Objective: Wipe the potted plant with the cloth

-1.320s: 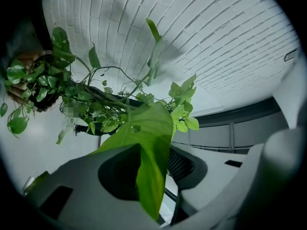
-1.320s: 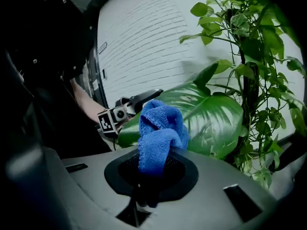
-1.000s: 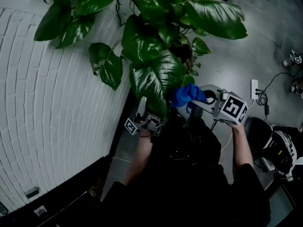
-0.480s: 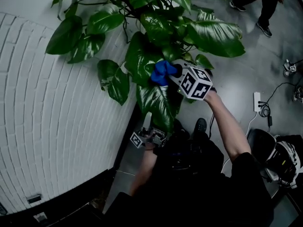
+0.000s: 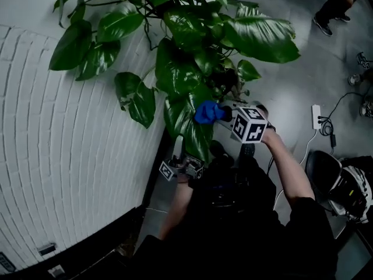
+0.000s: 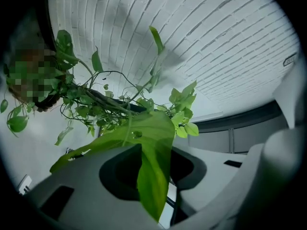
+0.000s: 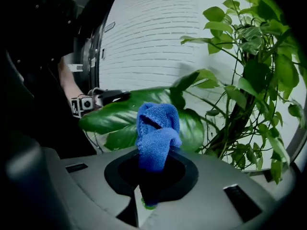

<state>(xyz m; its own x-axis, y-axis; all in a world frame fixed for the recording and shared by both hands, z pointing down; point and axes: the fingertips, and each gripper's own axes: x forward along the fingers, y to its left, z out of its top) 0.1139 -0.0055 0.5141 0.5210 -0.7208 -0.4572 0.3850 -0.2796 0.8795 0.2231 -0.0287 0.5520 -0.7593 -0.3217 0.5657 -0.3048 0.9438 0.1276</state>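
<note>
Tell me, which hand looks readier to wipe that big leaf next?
Right, probably. The right gripper is shut on the cloth, close by the leaf; the left gripper only pinches the leaf's tip, steadying it.

The right gripper [image 7: 151,198] has its jaws clamped on a bunched blue cloth [image 7: 157,128], which stands up just in front of a broad glossy leaf [image 7: 115,119]. The left gripper [image 7: 112,96] meets the leaf's left end. The potted plant [image 7: 249,80] rises at right against a far white brick wall [image 7: 144,42].

cloth [image 5: 208,111] before leaf [image 5: 187,127], wall [image 5: 70,174] left, power strip [image 5: 315,113] right
</note>
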